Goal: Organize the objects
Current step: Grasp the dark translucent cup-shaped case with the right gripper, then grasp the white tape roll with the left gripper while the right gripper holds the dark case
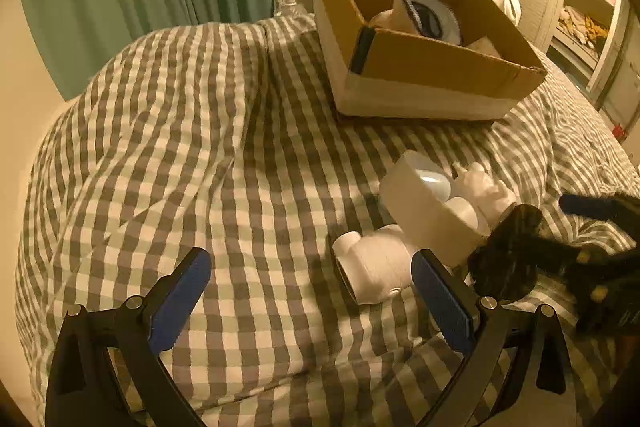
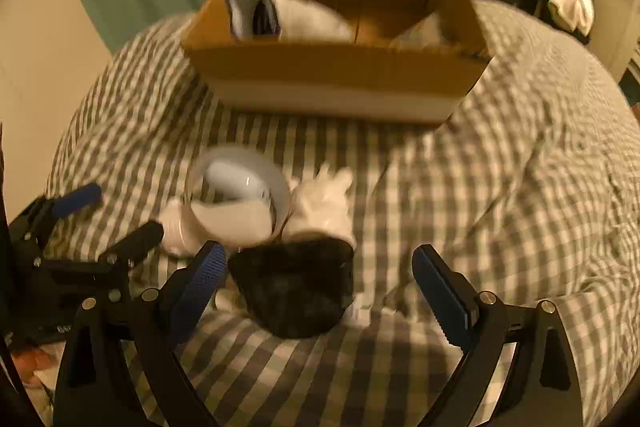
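Left claw (image 1: 310,293) spread wide over checked quilt (image 1: 200,147); right claw (image 2: 316,293) likewise (nothing gripped), black bowl (image 2: 296,287) between fingers.

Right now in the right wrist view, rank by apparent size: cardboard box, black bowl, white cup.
1. cardboard box, largest though farthest.
2. black bowl and white cup look alike; the bowl sits nearer the camera, so I won't rank them.

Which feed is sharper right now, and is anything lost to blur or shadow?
Left wrist view is sharper: cardboard box and white bottle read crisply. Right wrist view is motion-blurred: the box edges smear and the black object is a featureless dark blob. Both have warm dim light and fisheye bending.
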